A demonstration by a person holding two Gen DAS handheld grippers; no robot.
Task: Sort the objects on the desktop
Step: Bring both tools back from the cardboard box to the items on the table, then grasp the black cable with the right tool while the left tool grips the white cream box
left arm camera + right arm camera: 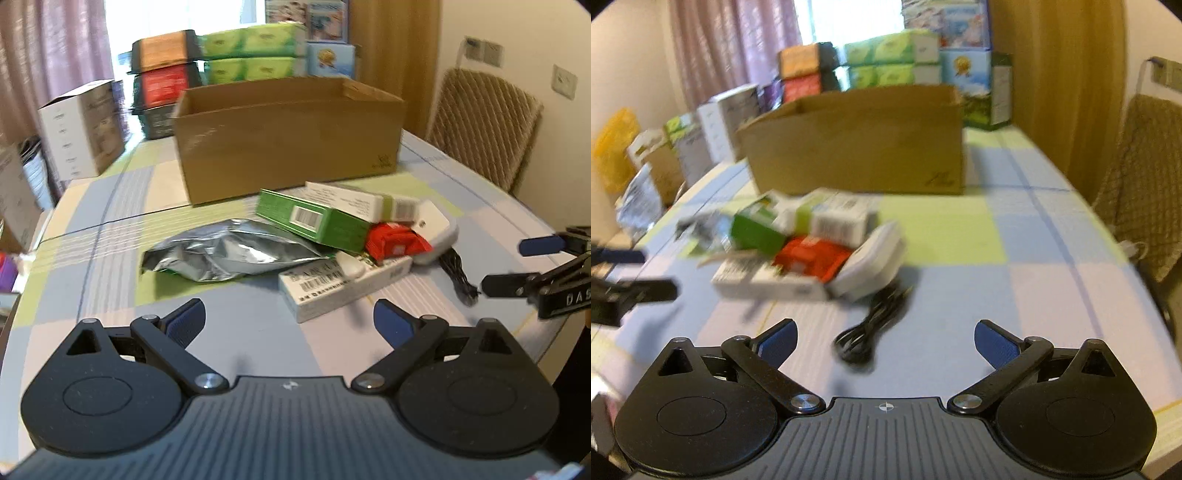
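A pile of objects lies mid-table: a silver foil bag (229,254), a green box (314,219), a long white box (343,286), a red packet (397,242), a white flat device (434,230) and a coiled black cable (875,325). Behind them stands an open cardboard box (288,136). My left gripper (290,325) is open, empty, short of the pile. My right gripper (884,341) is open just above the cable's near end, holding nothing. It appears in the left wrist view at the right edge as the right gripper (517,266); the left gripper (635,273) shows at the right wrist view's left edge.
Stacked tissue packs (255,53) and coloured boxes (166,70) stand behind the cardboard box. A white carton (83,129) sits at the table's left. A wicker chair (484,125) stands at the right side. The checked tablecloth (1015,280) has bare room right of the pile.
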